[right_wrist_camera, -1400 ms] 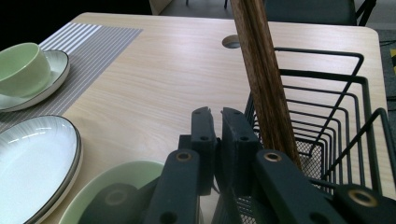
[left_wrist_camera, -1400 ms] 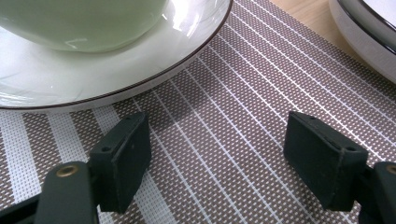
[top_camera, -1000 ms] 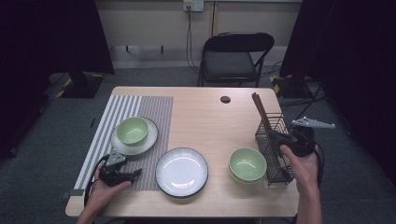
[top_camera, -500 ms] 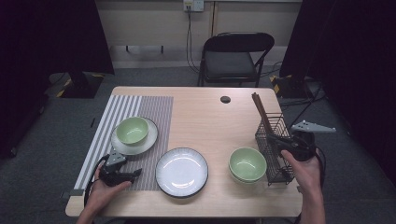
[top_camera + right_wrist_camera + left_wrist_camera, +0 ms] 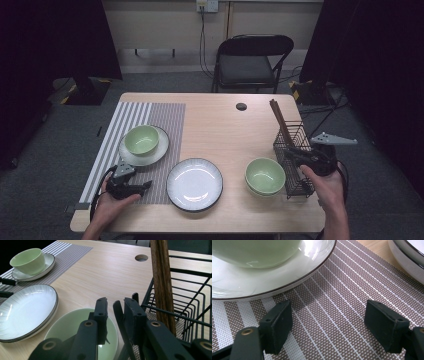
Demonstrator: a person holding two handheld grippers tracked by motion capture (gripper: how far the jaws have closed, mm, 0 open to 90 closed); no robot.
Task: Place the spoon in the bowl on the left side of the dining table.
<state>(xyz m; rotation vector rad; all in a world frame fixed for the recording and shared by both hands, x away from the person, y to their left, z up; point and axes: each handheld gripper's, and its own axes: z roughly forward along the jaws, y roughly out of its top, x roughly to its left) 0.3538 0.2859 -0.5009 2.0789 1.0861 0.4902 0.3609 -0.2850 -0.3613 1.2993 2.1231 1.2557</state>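
The right hand-held gripper [image 5: 295, 154] hangs over the near left corner of a black wire basket [image 5: 295, 165], its jaws drawn close with a narrow gap and nothing between them. Just beyond its tips, brown chopsticks [image 5: 280, 122] stand in the basket, long axis leaning up and away from it. Below its jaws on the left sits a green bowl [image 5: 82, 332]; further left lies a white plate [image 5: 25, 310]. The left hand-held gripper [image 5: 328, 326] rests low on the striped placemat [image 5: 332, 302] with jaws spread wide and empty; ahead of it a second green bowl [image 5: 254, 252] sits on a saucer [image 5: 287, 275]. All stand on the wooden counter [image 5: 220, 120].
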